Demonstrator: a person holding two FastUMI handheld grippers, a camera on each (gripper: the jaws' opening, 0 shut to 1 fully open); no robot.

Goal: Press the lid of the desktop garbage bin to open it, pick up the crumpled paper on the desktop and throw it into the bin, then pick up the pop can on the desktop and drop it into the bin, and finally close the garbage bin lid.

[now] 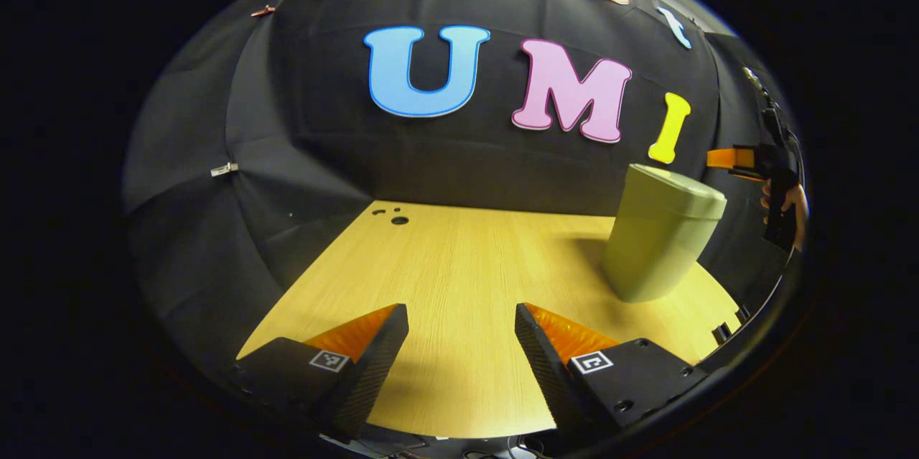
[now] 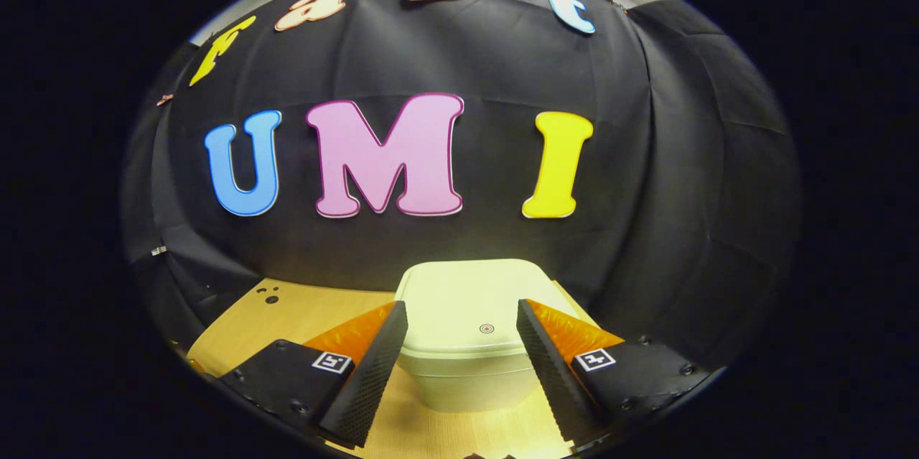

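Currently bin (image 2: 467, 344) upright on table (image 1: 459, 265), lid (image 2: 470, 304) closed. Right gripper (image 2: 462, 340) hovers just above lid, jaws apart, gripping nothing. Left gripper (image 1: 461, 344) over bare table, jaws spread, empty.

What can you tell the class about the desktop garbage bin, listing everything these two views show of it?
The pale green plastic desktop garbage bin is a tall, rounded box with a flat lid, which is shut. A small round mark sits near the lid's front edge. The bin stands upright on the light wooden desktop, close to the black cloth wall. The right hand-held gripper hangs open above it, and nothing visibly touches the bin.
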